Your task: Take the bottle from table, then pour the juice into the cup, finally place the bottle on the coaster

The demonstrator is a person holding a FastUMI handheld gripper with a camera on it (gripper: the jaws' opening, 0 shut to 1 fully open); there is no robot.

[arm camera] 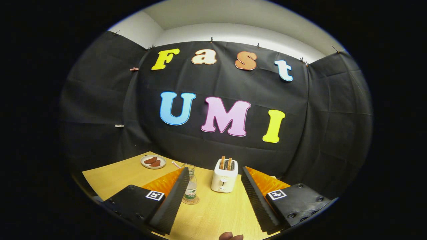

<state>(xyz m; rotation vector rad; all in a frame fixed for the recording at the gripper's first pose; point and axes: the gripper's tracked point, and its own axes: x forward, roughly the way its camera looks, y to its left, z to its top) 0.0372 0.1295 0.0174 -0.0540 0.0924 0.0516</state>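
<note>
A clear bottle with a green label stands upright on a round coaster on the wooden table. It is just inside the tip of my left finger, which hides its left side. My gripper is open, its fingers wide apart and touching nothing. The bottle stands apart from the right finger.
A white toaster with two slices of toast stands just ahead, between the fingertips. A plate with brown pieces lies far left, with a thin pink stick beside it. A small brown rounded shape sits nearest me; I cannot tell what it is.
</note>
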